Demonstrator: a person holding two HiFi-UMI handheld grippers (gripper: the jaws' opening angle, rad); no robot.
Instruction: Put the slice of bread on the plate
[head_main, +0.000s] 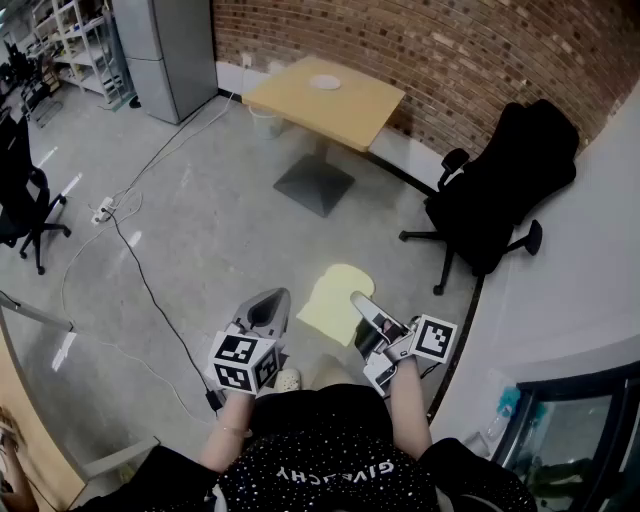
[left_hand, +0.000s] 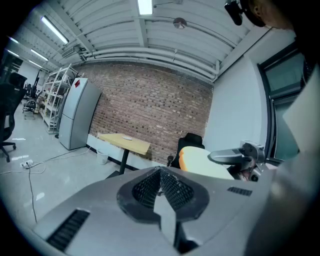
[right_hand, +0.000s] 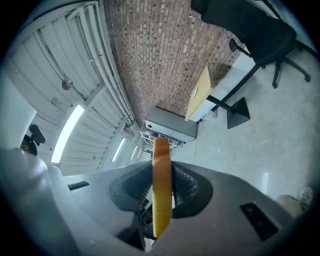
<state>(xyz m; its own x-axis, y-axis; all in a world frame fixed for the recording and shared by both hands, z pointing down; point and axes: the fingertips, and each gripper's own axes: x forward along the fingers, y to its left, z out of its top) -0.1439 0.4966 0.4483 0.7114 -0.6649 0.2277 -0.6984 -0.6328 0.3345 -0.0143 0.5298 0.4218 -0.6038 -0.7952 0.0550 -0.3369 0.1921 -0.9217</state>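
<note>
Clamping one bread slice (head_main: 328, 298), right gripper (head_main: 362, 306), one plate (head_main: 325, 82), one table (head_main: 345, 112)

Gripping the slice of bread (head_main: 330, 295) edge-on with the right gripper (head_main: 360, 300), held level. Holding the left gripper (head_main: 268, 305) just left of that slice, jaws together, empty, tipped slightly down.

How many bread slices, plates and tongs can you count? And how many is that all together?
slice of bread: 1
plate: 1
tongs: 2, the left tongs and the right tongs
Total: 4
</note>
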